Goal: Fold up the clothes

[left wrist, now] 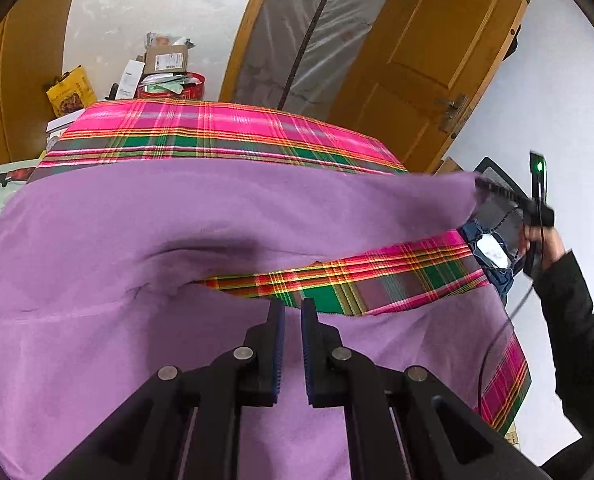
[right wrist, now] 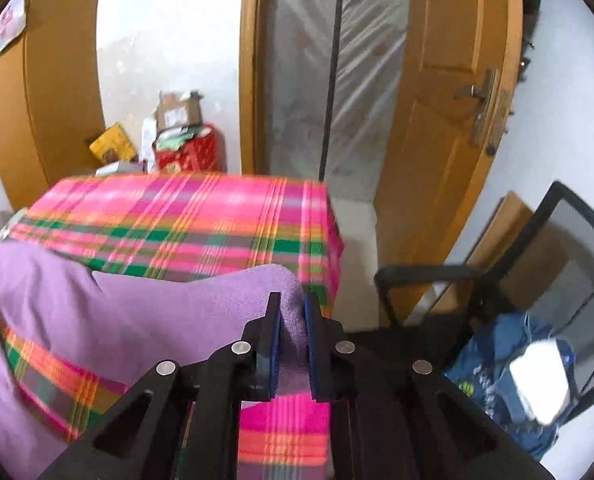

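Observation:
A purple cloth (left wrist: 177, 220) lies spread over the table with the pink plaid cover (left wrist: 217, 128). My left gripper (left wrist: 293, 308) is shut on the cloth's near edge, and purple fabric fills the narrow gap between its blue pads. At the right of the left wrist view, my right gripper (left wrist: 485, 186) holds the cloth's far right corner lifted off the table. In the right wrist view that right gripper (right wrist: 293, 304) is shut on a bunched fold of the purple cloth (right wrist: 157, 304), above the plaid cover (right wrist: 177, 216).
A black mesh office chair (right wrist: 557, 240) stands right of the table with a blue denim garment (right wrist: 497, 372) on its seat. Boxes and a red tin (left wrist: 165, 72) are piled behind the table. A wooden door (left wrist: 437, 60) stands open. A dark sleeve (left wrist: 569, 320) reaches in.

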Tool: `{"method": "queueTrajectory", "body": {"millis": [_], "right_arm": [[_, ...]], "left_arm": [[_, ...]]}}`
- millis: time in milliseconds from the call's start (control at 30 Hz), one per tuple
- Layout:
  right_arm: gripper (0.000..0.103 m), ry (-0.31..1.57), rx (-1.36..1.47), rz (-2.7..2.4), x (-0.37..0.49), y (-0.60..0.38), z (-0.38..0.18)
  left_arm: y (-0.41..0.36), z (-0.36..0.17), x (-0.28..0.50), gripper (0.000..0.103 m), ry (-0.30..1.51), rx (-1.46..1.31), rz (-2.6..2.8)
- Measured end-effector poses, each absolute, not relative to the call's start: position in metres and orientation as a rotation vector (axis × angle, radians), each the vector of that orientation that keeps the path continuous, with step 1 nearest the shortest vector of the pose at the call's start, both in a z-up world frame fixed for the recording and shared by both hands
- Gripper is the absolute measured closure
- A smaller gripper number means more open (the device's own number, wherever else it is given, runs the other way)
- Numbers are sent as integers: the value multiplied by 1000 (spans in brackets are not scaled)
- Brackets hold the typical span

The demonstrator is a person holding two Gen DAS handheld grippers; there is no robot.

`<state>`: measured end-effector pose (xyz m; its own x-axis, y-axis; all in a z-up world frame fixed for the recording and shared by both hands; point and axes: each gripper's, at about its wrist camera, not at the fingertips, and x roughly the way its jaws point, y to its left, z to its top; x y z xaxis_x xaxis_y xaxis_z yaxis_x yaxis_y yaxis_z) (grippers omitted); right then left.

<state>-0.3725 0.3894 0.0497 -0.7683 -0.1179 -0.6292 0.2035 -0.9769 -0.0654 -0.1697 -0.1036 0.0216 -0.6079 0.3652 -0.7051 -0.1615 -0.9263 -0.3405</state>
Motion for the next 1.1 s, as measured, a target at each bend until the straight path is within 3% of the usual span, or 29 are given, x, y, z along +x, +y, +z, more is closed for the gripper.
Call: {"method": "queueTrajectory", "body": {"millis": [233, 367, 567, 733, 833, 933, 1000, 1033, 1100], "right_arm": [[91, 158, 1086, -2798, -431, 398, 40], [80, 151, 1290, -2768, -461, 404, 4], [75, -400, 1249, -2821, -439, 459, -14], [74, -789, 1311, -2577, -417, 486, -56], [74, -886, 1317, -2450, -410, 483, -75], [71, -867, 1290, -2455, -411, 474, -78], [83, -856, 1260, -2472, -412, 470, -77], [96, -848, 1236, -2481, -413, 468, -74], [96, -809, 1181, -2500, -416, 460, -62]], "left_arm": [[-108, 11, -173, 96, -374, -1240, 2554], [-108, 10, -173, 96, -375, -1245, 2551], [-112, 7, -173, 96, -393, -1259, 2549], [-110, 2, -174, 96, -411, -1269, 2530], [-106, 0, -176, 96, -403, -1276, 2520], [-104, 0, -176, 96, -398, -1279, 2515], [-104, 1, -176, 96, -400, -1276, 2520], [-105, 2, -176, 96, -402, -1274, 2523], [-106, 2, -175, 96, -407, -1275, 2528]]}}
